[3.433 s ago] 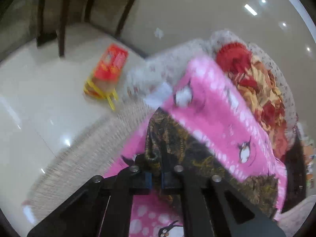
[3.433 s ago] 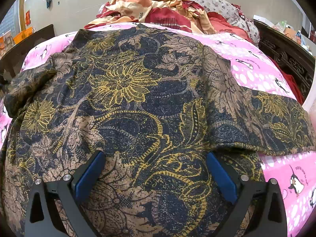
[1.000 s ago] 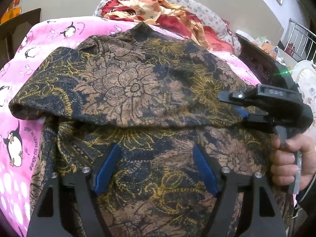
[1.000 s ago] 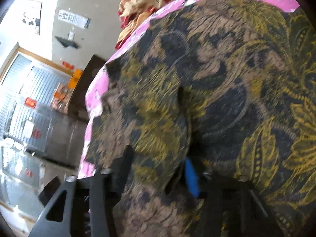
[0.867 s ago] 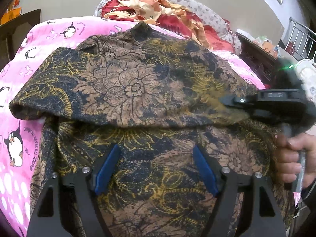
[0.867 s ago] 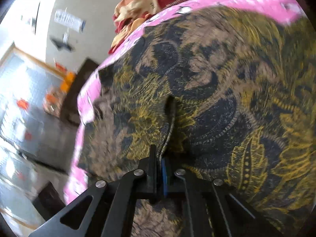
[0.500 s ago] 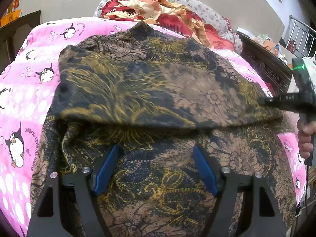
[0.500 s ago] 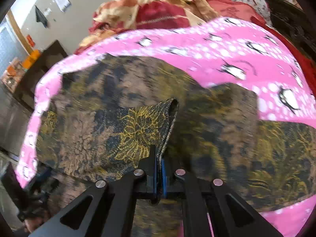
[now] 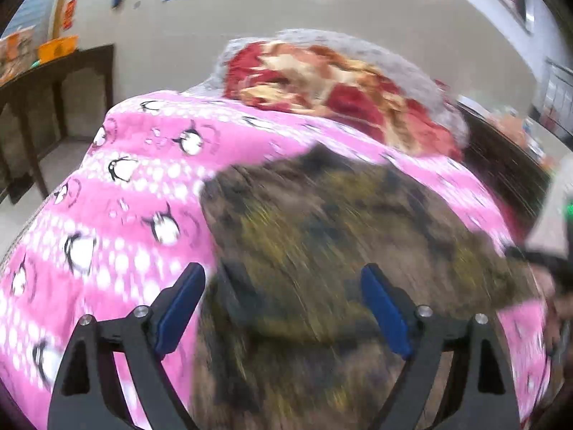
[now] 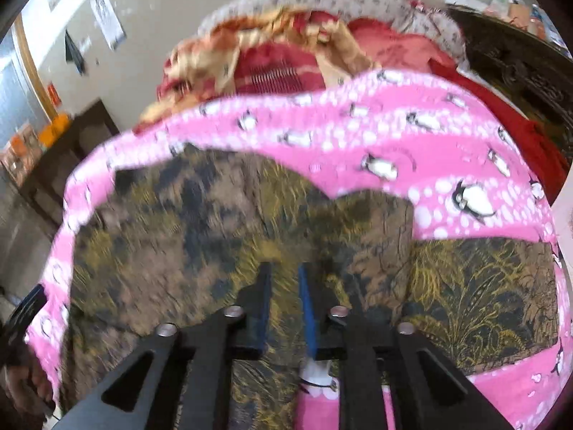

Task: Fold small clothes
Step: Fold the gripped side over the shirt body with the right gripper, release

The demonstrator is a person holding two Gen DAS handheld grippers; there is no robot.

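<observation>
A dark batik shirt [image 9: 322,236] with brown and yellow flowers lies spread on the pink penguin blanket [image 9: 136,186]; it also shows in the right wrist view [image 10: 200,236]. My left gripper [image 9: 283,294] is open wide and empty above the shirt's near part. My right gripper [image 10: 284,286] hangs over the shirt's near edge, its jaws a narrow gap apart with no cloth between them. The right gripper's body [image 9: 548,261] shows blurred at the right edge of the left wrist view. Both views are motion-blurred.
A heap of red and cream bedding [image 10: 286,57] lies on a grey floral pillow at the bed's far end. A dark wooden bed frame [image 10: 519,64] runs along the right. A dark wooden table [image 9: 53,86] stands left of the bed.
My right gripper was shut on a fold of the shirt and has let it go; its jaws now stand slightly apart. Both grippers have pulled back and up. The folded flap now lies flat.
</observation>
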